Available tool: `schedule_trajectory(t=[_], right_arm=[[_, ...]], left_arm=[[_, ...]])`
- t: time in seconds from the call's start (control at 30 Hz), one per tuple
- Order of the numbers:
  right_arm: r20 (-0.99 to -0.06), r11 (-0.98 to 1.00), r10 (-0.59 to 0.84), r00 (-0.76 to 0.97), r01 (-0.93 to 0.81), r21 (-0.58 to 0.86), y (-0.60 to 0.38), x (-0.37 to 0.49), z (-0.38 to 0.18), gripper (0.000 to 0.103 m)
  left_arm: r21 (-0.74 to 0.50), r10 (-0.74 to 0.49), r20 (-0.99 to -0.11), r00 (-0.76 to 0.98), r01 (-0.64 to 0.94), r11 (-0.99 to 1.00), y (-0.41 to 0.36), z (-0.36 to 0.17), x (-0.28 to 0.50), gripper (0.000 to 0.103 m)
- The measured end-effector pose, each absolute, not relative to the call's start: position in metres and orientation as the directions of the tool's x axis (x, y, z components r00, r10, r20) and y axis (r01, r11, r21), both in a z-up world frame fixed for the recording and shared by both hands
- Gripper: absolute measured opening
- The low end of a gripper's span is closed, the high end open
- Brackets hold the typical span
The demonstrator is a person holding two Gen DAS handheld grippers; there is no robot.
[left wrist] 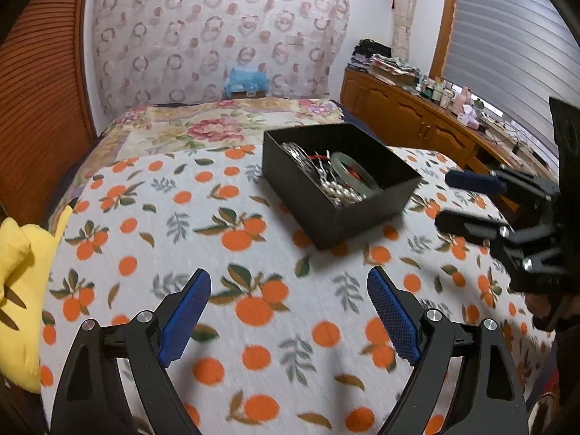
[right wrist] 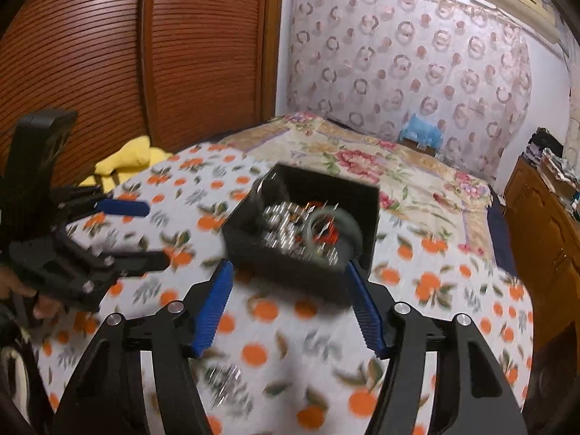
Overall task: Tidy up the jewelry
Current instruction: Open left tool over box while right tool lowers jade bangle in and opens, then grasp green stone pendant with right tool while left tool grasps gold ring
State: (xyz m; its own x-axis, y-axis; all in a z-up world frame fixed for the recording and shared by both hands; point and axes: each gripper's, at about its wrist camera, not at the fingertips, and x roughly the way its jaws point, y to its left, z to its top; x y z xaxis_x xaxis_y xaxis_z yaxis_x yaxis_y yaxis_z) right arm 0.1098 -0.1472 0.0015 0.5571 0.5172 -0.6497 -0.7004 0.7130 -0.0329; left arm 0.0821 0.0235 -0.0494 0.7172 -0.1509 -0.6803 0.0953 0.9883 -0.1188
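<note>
The black box (left wrist: pixel 340 185) of jewelry sits mid-bed on the orange-print blanket (left wrist: pixel 181 239), ahead of both grippers. The left gripper (left wrist: pixel 289 311) gapes wide and empty. The right gripper (right wrist: pixel 290 304) stands half open, holding nothing, its ribbed blue pads (right wrist: pixel 214 308) near the box's front corners.

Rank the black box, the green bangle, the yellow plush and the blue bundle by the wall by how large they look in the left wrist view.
1. black box
2. yellow plush, cut off by the frame edge, so its rank is unsure
3. green bangle
4. blue bundle, far off, so likely bigger than it looks
</note>
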Motion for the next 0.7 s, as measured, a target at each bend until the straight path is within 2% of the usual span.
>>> schedule_trajectory(t=[0.03,0.23,0.4,0.7], right_arm=[[-0.658,0.714,0.515,0.55,-0.7,-0.026,-0.149,0.105,-0.002,0.057],[-0.708,0.706,0.503,0.496,-0.708,0.005,-0.145,0.08,-0.025,0.043],[-0.736,0.692,0.499,0.458,-0.722,0.02,-0.14,0.064,-0.038,0.04],[-0.767,0.673,0.481,0.425,-0.739,0.013,-0.128,0.063,-0.049,0.024]], left_arm=[[-0.118,-0.15,-0.679,0.718,0.095,0.988,0.022,-0.05,0.079,0.085],[-0.118,-0.155,-0.68,0.717,0.101,0.988,0.02,-0.055,0.059,0.085],[-0.122,-0.159,-0.688,0.708,0.103,0.987,0.02,-0.062,0.048,0.085],[-0.122,-0.169,-0.71,0.684,0.117,0.986,0.014,-0.074,0.043,0.085]])
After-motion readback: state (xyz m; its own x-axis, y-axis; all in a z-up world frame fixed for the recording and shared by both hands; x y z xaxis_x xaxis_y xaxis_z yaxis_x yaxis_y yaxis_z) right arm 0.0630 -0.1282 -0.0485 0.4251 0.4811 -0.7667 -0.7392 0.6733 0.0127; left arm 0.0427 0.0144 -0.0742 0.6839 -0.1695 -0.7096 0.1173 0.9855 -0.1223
